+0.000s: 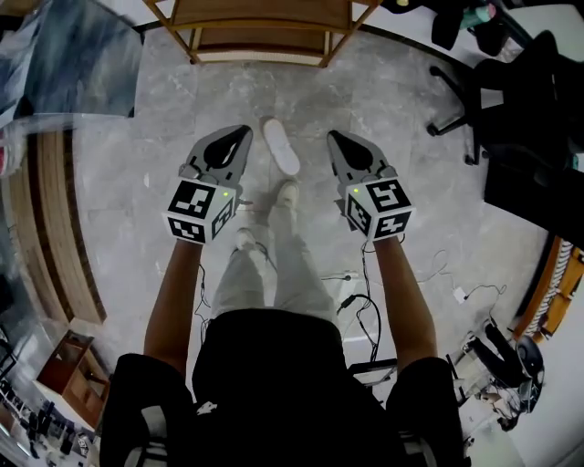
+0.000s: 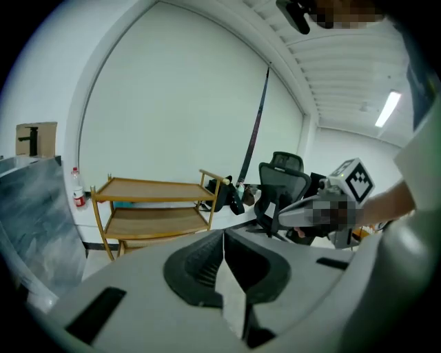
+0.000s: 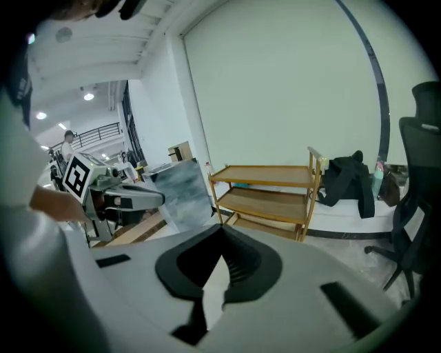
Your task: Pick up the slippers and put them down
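One white slipper (image 1: 281, 146) lies on the grey stone floor, far below and between my two grippers. In the head view my left gripper (image 1: 244, 134) and right gripper (image 1: 334, 137) are held up side by side at chest height, both pointing forward. Each is shut with nothing between its jaws. The left gripper view shows its own jaws (image 2: 224, 236) meeting at the tips, and the right gripper view shows the same (image 3: 222, 229). The person's feet, in light shoes (image 1: 286, 193), stand just behind the slipper. I see no second slipper lying loose.
A wooden shelf rack (image 1: 265, 27) stands ahead against the wall. A black office chair (image 1: 497, 100) is at the right, with cables (image 1: 365, 301) on the floor. A grey panel (image 1: 73, 64) and wooden boards (image 1: 46, 228) lie at the left.
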`<state>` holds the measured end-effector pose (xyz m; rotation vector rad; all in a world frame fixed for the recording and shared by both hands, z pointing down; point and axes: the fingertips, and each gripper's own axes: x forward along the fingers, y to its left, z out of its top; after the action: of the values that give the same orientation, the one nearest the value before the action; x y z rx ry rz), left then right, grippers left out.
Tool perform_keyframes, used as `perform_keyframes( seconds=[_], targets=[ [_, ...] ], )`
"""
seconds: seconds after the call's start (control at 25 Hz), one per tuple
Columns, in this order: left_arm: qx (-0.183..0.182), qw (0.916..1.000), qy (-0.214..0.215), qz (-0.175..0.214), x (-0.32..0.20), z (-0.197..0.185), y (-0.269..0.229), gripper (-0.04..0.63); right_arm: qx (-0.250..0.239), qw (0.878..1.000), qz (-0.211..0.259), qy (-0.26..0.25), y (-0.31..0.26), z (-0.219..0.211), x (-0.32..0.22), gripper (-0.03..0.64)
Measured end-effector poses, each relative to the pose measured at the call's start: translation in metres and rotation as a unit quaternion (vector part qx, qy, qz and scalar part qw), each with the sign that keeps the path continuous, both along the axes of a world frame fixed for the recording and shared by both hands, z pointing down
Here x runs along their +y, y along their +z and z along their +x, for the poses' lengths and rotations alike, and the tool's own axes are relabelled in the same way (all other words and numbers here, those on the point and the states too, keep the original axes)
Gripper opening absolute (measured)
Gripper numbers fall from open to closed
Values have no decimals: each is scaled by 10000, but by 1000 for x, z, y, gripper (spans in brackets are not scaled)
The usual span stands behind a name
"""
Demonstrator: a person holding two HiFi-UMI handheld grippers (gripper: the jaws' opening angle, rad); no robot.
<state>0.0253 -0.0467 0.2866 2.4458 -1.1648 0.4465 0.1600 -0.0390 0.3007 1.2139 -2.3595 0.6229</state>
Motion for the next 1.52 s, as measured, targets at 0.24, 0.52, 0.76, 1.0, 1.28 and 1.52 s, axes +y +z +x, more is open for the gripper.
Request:
perform_keyframes(
  seconds=[0.24, 0.52, 0.76, 1.0, 1.28, 1.52],
  targets=[
    [160, 9991, -113, 371, 0, -1, -62, 8, 130, 9996, 242, -63, -52, -4, 13, 0],
    [315, 9973, -55, 661, 15, -2, -118, 8, 135, 9984, 554, -71, -107, -19, 23, 0],
    [432, 9938, 47, 1023, 39, -10, -166, 8, 181, 9954, 938, -60, -152, -32, 42, 0],
    [528, 9895, 57, 1345, 76, -35, -197, 8, 266, 9926, 1183, -43, -176, -54, 79, 0],
    [574, 9858, 194, 1565, 127, -56, -219, 8, 284, 9892, 1435, 28, -200, -78, 129, 0],
    [579, 9821, 393, 1746, 169, -64, -240, 8, 237, 9865, 1619, 52, -217, -98, 171, 0]
  ],
)
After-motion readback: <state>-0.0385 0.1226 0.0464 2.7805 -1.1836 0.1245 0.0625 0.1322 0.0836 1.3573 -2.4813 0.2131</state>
